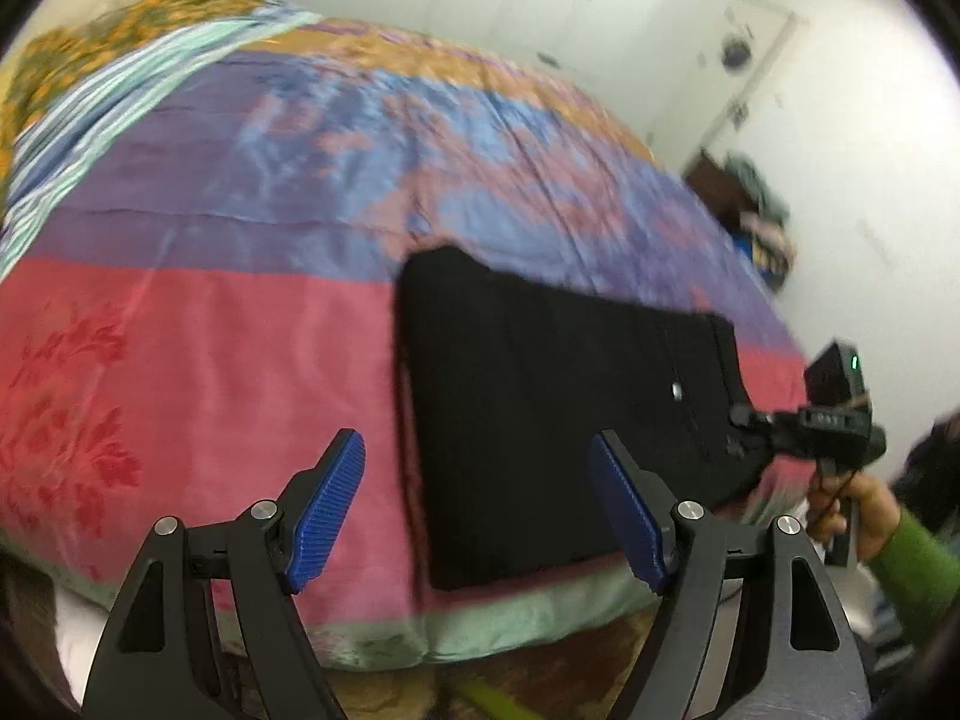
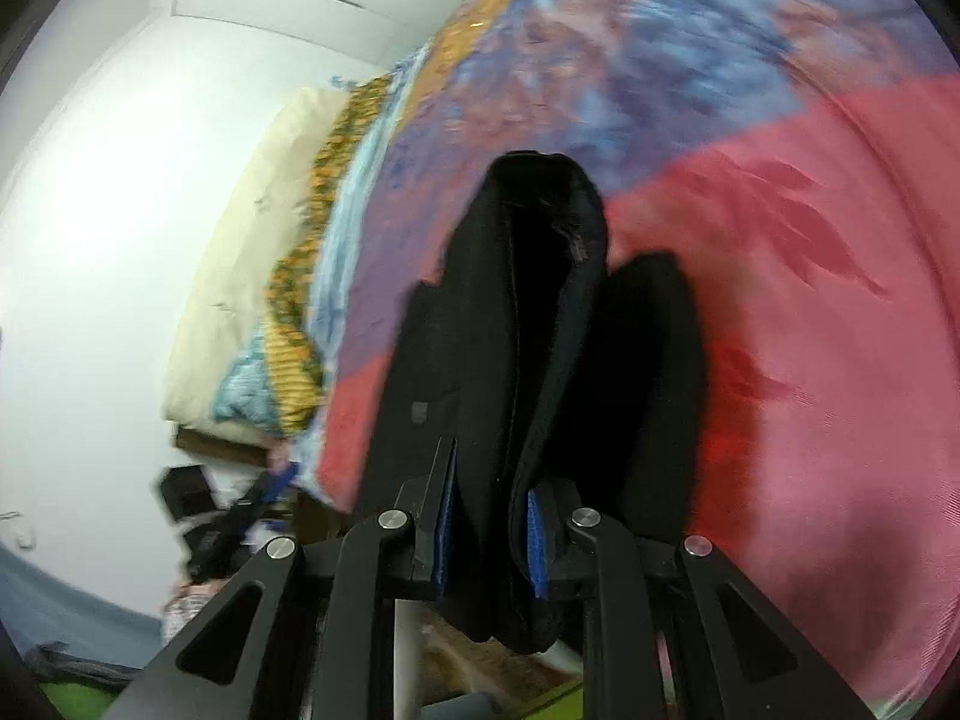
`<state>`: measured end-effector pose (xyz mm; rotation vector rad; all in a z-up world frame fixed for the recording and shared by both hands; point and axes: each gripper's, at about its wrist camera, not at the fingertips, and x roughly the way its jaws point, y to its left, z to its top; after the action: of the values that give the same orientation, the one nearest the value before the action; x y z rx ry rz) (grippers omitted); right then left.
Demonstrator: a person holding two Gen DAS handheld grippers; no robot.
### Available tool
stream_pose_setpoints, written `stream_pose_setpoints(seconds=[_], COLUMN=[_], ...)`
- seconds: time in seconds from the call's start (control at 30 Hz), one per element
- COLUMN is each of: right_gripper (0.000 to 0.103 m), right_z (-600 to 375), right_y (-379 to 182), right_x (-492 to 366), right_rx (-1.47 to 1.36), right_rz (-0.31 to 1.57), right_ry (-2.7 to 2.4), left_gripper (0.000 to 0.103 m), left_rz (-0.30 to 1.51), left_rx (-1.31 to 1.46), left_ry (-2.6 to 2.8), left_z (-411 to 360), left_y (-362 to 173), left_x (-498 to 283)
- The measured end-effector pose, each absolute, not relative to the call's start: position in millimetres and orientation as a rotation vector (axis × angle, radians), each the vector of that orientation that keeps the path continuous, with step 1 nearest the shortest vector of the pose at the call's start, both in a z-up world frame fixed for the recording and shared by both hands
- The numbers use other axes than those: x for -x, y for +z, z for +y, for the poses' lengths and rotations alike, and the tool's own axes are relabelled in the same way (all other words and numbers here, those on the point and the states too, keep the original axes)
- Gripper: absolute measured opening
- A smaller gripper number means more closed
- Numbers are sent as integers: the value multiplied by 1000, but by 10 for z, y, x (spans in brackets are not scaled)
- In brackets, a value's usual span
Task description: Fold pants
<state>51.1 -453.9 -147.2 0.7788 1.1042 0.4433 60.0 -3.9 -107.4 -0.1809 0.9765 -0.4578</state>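
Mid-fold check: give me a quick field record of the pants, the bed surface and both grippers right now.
garment: black pants, partly folded, lying on the bedspread
surface: pink, purple and blue bedspread on a bed
left gripper: open, nothing between its fingers, above the bedspread by the pants' edge
right gripper: shut on the pants' end, black fabric bunched between its blue pads
person: hand in a green sleeve on the right gripper's handle
fold status: not finished

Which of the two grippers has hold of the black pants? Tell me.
The right gripper: its blue pads are clamped on the black pants. The left gripper hangs open with nothing between its fingers.
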Motion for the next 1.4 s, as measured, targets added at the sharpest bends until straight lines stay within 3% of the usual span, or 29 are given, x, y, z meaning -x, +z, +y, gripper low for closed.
stream_pose_setpoints(seconds=[0.13,0.2,0.43,0.53,0.6,0.63,0.7,0.93,1.13,1.4], right_gripper=[29,42,42,42,42,42,42,42,42,45], right_z=[-4635,-4645,-3996,-3696,-3561,-3536,-3566,-3642,-3622,-3591], right_y=[-1560,-1392,-431,-434,-784,-1027,-1224,-1175,-929,-514], right_x=[-437,-418,-210,-20,9,-7,31,32,-168,-708], right_rx=[-730,-665,-153,-52,-10,3,-35,-61,-122,-46], right_rz=[1070,1061,847,819,928,1019,1010,994,1054,922], right_ry=[404,357,370,410,375,336,314,314,324,314], left_gripper=[79,79,80,80,83,86,87,92,92,92], left_rz=[1056,1043,1003,1027,1080,1101,1093,1138,1136,1135], left_rx=[97,105,-4,-74,-144,-174,-172,-84,-101,-112], left_ry=[-456,-453,-374,-326,-306,-290,-276,-278,-275,-274], left_z=[-296,-324,-550,-706,-832,-878,-876,-758,-774,-803], left_y=[-1244,-1204,-1177,-1323,-1512,-1614,-1643,-1699,-1699,-1690], left_x=[-687,-687,-699,-658,-643,-635,-618,-682,-676,-678])
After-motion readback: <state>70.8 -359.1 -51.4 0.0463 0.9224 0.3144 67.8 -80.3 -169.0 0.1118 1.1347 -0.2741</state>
